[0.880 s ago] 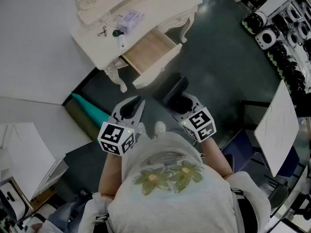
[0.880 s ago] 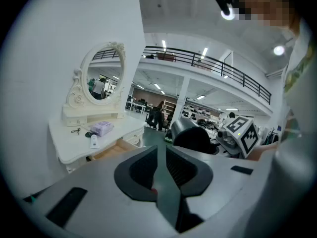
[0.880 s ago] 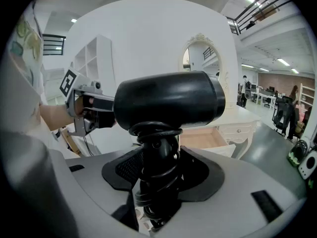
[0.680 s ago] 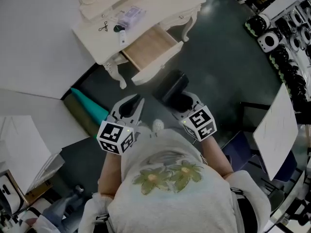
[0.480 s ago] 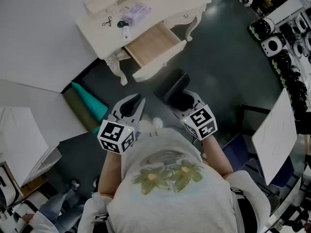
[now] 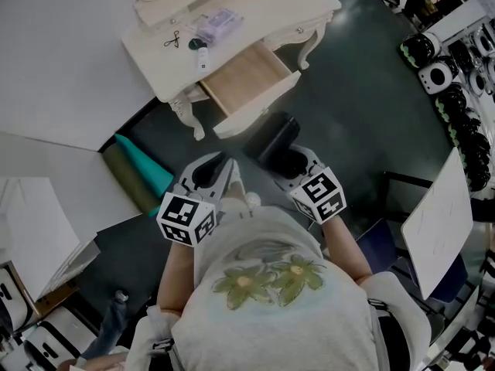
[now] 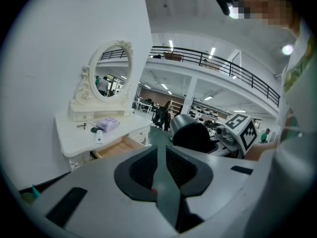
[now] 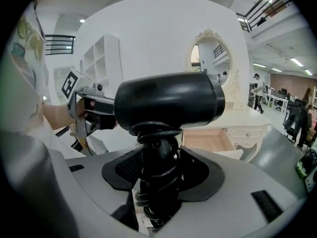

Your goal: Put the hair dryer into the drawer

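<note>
Cream tabletop (image 6: pixel 158 56), drawer (image 6: pixel 247 79) open, dark floor (image 6: pixel 356 107). Jaws of the right gripper (image 8: pixel 158 170) clamp the hair dryer (image 8: pixel 168 100); the left gripper (image 7: pixel 161 162) has its jaws together. Small tabletop items are indistinct.

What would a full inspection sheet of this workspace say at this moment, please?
Surface: white dressing table; its drawer is pulled open, and the wooden bottom that shows is bare.
Job's things: black hair dryer, held in the air, short of the drawer.
Clutter: purple packet, scissors and small tube on the tabletop.
Grippers: left hand-held gripper shut, nothing in it; right hand-held gripper clamped on the hair dryer's handle.
Cables: cord wound round the handle.
Surroundings: oval mirror on the table; teal roll on the dark floor.
</note>
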Demonstrator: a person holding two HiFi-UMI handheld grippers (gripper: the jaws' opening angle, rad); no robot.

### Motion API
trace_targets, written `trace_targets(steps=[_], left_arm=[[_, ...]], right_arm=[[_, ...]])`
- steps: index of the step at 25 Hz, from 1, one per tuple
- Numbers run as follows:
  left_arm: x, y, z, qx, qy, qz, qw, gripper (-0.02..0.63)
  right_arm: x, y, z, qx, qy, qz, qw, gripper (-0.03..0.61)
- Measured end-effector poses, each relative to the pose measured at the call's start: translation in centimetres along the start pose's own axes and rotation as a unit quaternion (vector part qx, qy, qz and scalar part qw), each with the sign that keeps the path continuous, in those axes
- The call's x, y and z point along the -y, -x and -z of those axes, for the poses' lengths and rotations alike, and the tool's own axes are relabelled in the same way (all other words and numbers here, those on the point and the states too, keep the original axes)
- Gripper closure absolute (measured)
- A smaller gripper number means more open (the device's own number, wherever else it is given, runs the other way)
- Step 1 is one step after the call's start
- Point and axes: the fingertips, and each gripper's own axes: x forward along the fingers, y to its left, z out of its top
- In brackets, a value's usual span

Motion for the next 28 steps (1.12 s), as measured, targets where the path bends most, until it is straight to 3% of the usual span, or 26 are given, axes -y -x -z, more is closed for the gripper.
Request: trace_targets(steps=[9,28], left_arm=[[-5.8,-4.1,-4.0,0.016,0.006,0.002,0.9998,0.554],[-15.5,-9.7,-6.6,-0.002,0.034,0.011,0.9994,0.554]], right_arm=[[4.2,-3.7,-2.3,-0.026,0.008,0.002,1.0,0.366],[10.8,-12.3,-4.5,-0.102,0.065,0.009,0.993,0.365]])
